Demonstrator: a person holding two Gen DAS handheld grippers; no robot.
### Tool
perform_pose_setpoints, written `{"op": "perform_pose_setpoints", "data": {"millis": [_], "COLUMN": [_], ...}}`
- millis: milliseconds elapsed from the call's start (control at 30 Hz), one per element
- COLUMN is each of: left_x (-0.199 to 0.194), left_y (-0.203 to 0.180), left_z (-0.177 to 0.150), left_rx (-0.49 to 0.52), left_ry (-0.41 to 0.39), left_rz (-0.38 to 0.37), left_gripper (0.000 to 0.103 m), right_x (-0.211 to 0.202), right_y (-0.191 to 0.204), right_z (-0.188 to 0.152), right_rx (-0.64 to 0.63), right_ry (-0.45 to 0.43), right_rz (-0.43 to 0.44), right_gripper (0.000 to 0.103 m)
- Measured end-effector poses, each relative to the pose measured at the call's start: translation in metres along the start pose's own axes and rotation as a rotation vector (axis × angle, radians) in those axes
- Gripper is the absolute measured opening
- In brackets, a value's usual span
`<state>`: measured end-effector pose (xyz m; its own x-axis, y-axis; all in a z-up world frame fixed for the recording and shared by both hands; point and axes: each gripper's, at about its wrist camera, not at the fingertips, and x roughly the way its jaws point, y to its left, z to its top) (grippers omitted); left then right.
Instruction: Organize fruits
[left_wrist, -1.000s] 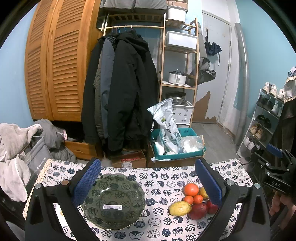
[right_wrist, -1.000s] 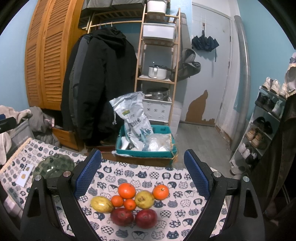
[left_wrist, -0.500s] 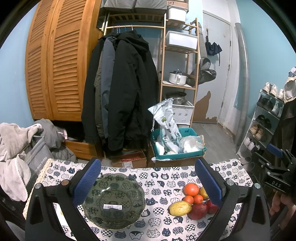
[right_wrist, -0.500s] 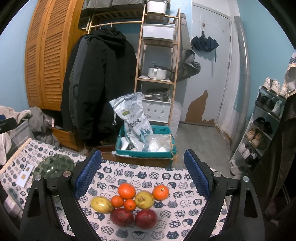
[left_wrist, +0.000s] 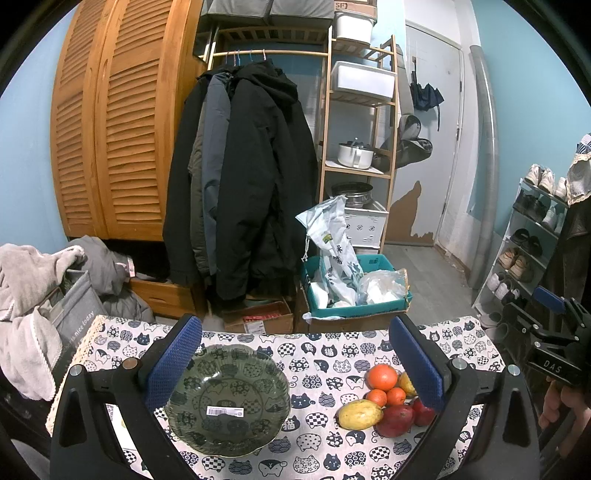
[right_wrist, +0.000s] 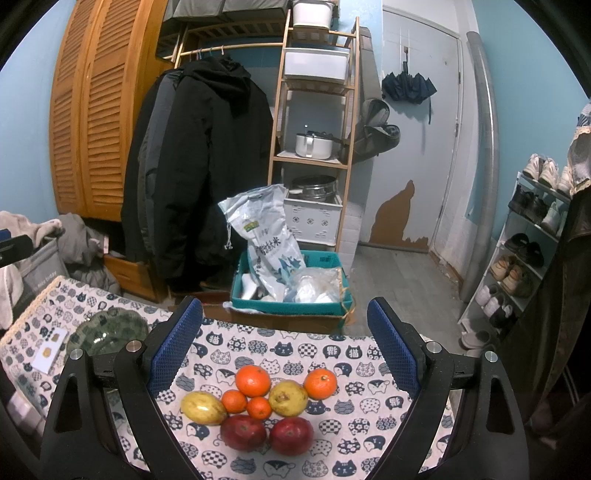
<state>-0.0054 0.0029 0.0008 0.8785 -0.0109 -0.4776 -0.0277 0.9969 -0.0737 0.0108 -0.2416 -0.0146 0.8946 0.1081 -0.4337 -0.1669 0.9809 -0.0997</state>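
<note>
A cluster of fruit lies on the cat-print tablecloth (right_wrist: 295, 349): a large orange (right_wrist: 253, 380), another orange (right_wrist: 320, 384), two small mandarins (right_wrist: 234, 401), two yellow fruits (right_wrist: 202, 407) and two red apples (right_wrist: 290, 435). The same pile (left_wrist: 384, 400) shows at the right of the left wrist view. A green glass bowl (left_wrist: 227, 398) with a barcode sticker sits empty on the left. My left gripper (left_wrist: 295, 365) hovers open above the bowl. My right gripper (right_wrist: 284, 349) hangs open over the fruit, holding nothing.
A card (right_wrist: 50, 349) lies beside the bowl (right_wrist: 107, 332). Past the table's far edge stand a teal crate (right_wrist: 291, 295) with bags, hanging coats (left_wrist: 240, 177), a wooden shelf (right_wrist: 314, 110) and a shoe rack (right_wrist: 535, 251). Grey laundry (left_wrist: 33, 280) is piled at the left.
</note>
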Motion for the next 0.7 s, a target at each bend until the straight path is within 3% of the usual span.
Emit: {"op": "perform_pose_setpoints", "data": {"millis": [700], "left_x": [-0.0017], "left_y": [0.001], "left_z": [-0.0013], "left_rx": [-0.002], "left_ry": [0.001], "left_rz": [0.002], "left_gripper": [0.102], "right_x": [-0.0005], "right_y": [-0.0024], "right_z": [0.001], "right_rx": [0.001], "right_ry": [-0.004], "right_rz": [0.0], "right_gripper": [0.089]}}
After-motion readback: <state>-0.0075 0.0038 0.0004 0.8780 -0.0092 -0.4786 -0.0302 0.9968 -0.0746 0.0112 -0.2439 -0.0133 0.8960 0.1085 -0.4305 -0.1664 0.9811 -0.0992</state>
